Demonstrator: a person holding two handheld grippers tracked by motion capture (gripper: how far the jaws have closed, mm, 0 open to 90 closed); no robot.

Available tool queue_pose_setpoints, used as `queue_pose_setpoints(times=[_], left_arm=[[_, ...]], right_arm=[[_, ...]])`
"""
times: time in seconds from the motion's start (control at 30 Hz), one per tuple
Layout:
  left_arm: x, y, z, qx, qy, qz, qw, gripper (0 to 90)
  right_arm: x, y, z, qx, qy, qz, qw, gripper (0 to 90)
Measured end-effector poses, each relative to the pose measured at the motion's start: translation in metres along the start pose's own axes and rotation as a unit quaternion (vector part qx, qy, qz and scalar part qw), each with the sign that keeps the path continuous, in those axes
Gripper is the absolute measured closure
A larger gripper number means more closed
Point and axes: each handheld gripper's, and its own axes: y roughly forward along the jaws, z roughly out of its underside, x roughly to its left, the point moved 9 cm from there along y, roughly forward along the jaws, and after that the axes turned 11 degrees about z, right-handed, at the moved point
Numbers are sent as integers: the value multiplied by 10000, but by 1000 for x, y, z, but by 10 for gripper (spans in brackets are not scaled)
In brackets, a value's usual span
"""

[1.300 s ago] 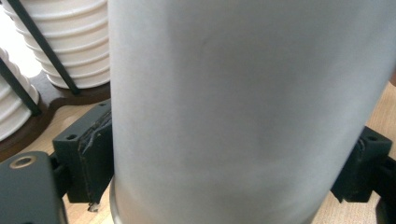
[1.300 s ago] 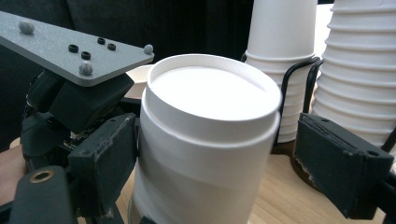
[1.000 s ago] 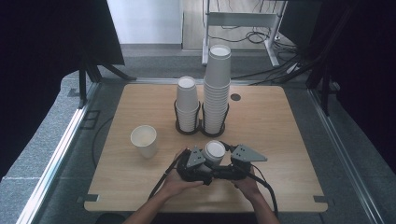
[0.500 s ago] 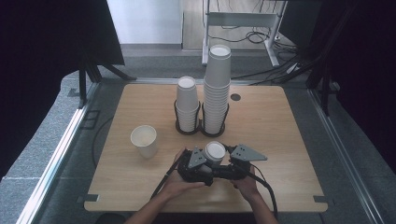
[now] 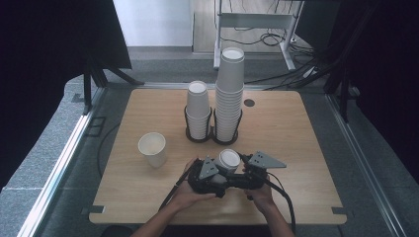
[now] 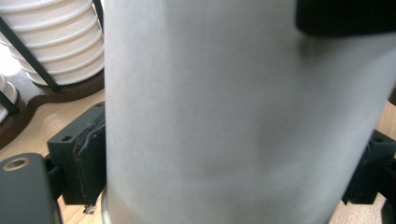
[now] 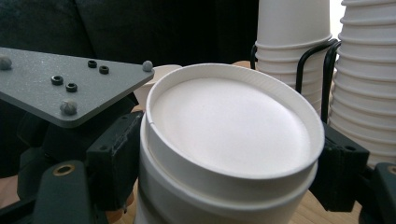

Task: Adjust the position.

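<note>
Between the two grippers, both clamped on it, the upside-down nested cups (image 5: 228, 160) stand upright, left gripper (image 5: 210, 172) having just tightened low, right gripper (image 5: 247, 170) opposite.

Matt white paper cup (image 7: 229, 140) with smooth base, pale wood-grain table (image 5: 296, 128), black wire holders (image 5: 198, 136), matt black plastic grippers (image 5: 225, 180)
</note>
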Motion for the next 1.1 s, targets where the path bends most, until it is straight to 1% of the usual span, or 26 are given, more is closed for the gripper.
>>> queue_pose_setpoints(times=[0.27,0.47,0.53,0.63,0.67,0.7,0.77,0.83,1.03,1.1], left_arm=[[0,-2,-1,71,95,-50,9999,115],[0,-1,-1,113,106,-34,9999,116],[0,-1,0,128,114,-29,9998,116],[2,-1,0,142,70,-60,9999,116],[3,-2,1,150,43,-83,9998,116],[6,-3,1,133,-10,-109,9999,116],[7,-4,0,119,-34,-127,9998,116],[9,-6,-1,86,-47,-171,9998,116],[13,-10,-4,30,-54,-244,9997,115],[15,-13,-5,15,-37,-312,9995,115]], right_arm=[[0,-1,-1,-10,-5,-27,10000,213],[0,-1,0,21,-21,-31,10000,209],[0,-2,0,25,-62,-14,10000,202],[-1,-3,-2,-44,-97,55,9999,185],[-2,-5,-5,-106,-41,65,9999,184],[-3,-7,-6,-140,-27,75,9999,184],[-4,-8,-8,-168,-15,88,9998,184],[-7,-11,-11,-231,40,96,9997,184],[-10,-14,-13,-269,37,130,9995,184],[-11,-15,-13,-272,27,140,9995,184]])
